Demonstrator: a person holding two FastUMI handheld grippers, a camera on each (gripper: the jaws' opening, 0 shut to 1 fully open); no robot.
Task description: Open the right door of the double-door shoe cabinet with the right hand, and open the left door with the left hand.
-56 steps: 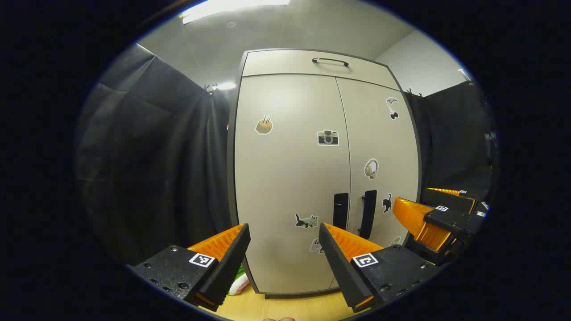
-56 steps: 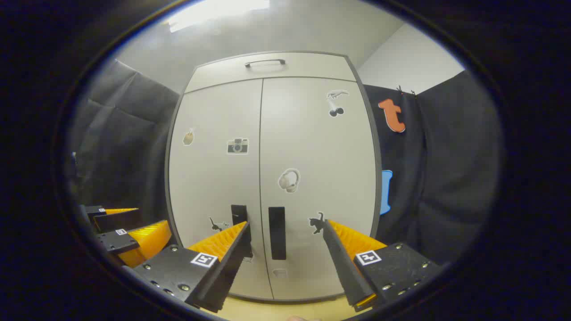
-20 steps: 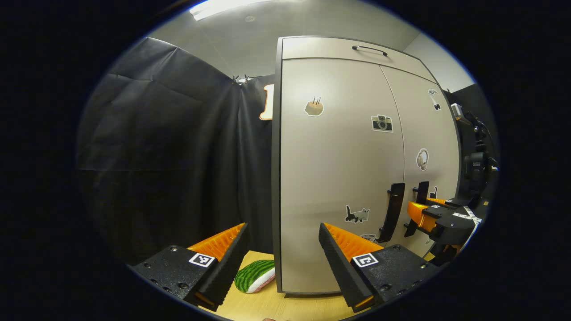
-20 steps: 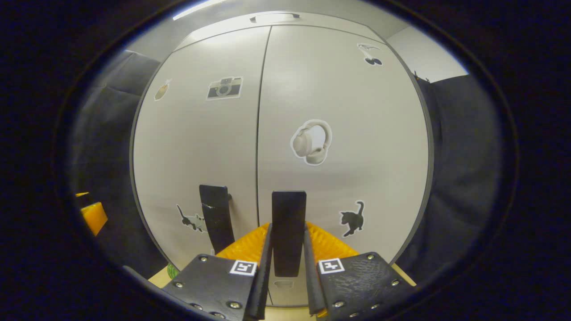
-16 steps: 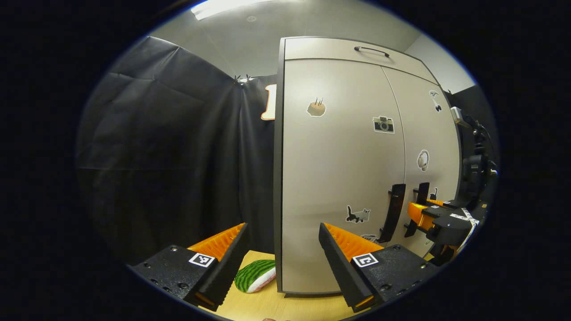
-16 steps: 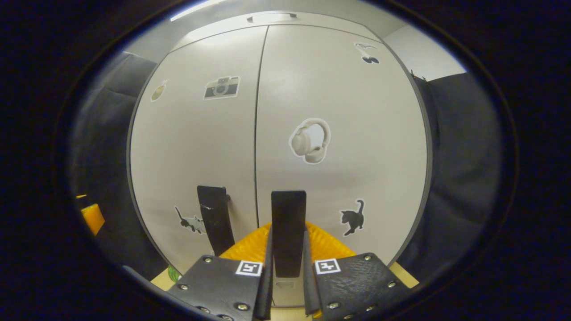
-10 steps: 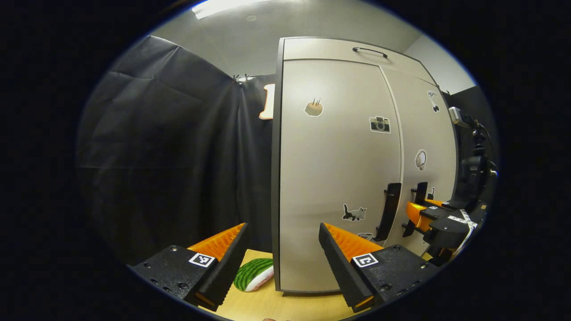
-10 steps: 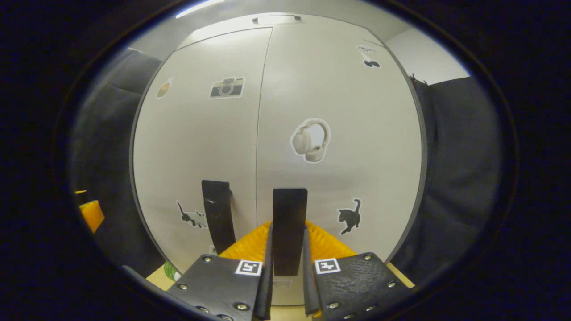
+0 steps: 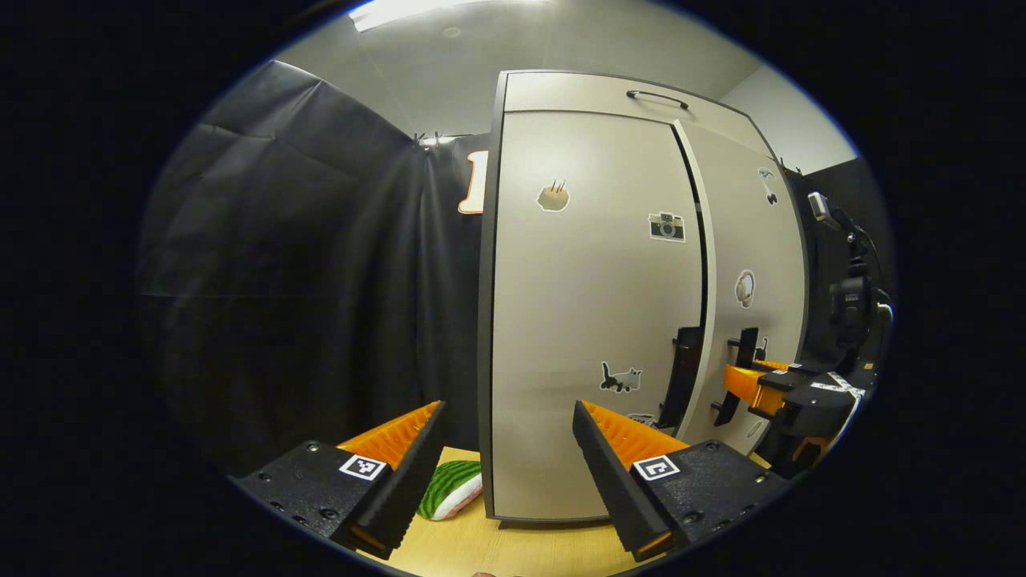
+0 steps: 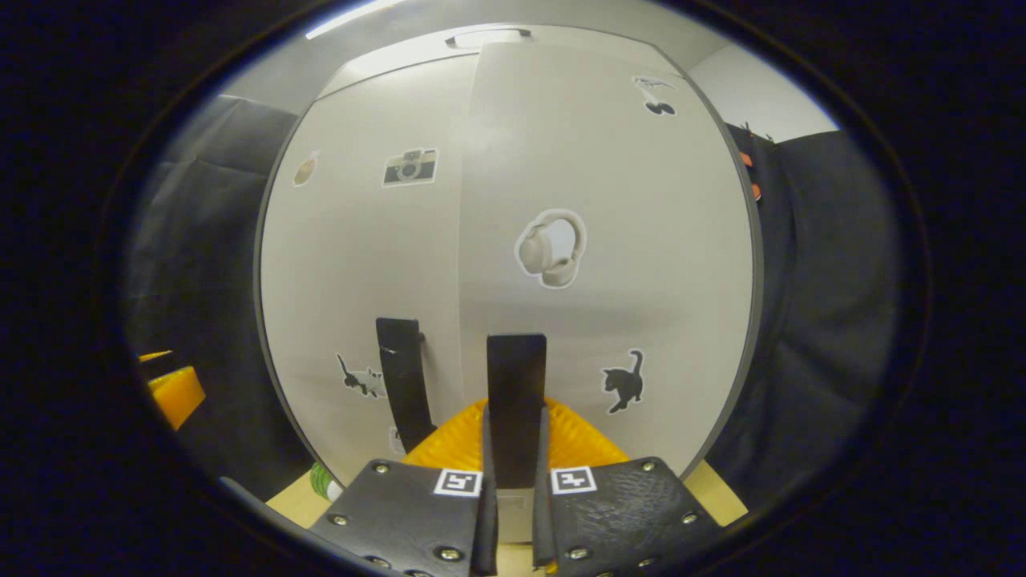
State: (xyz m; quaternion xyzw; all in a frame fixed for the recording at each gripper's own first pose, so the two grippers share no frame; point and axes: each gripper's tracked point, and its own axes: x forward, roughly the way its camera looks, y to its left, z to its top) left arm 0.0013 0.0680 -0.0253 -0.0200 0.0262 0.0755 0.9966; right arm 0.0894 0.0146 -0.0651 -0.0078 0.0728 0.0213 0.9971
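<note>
- Your right gripper point(image 10: 513, 473) has its fingers clenched on the right door handle point(image 10: 516, 393).
- The right door point(image 9: 749, 264) seems slightly ajar.
- Your left gripper point(image 9: 509, 457) hovers released, apart from the left door point(image 9: 593, 304).

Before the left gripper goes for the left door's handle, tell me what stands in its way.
Nothing visible blocks it. The left gripper hangs open, off toward the cabinet's left edge, with bare door front between it and the left door handle. The right gripper, clamped on the right door handle, sits just beyond.

black cloth walls point(image 9: 304, 264) | wooden floor point(image 9: 481, 549) | ceiling light point(image 9: 417, 10)
</note>
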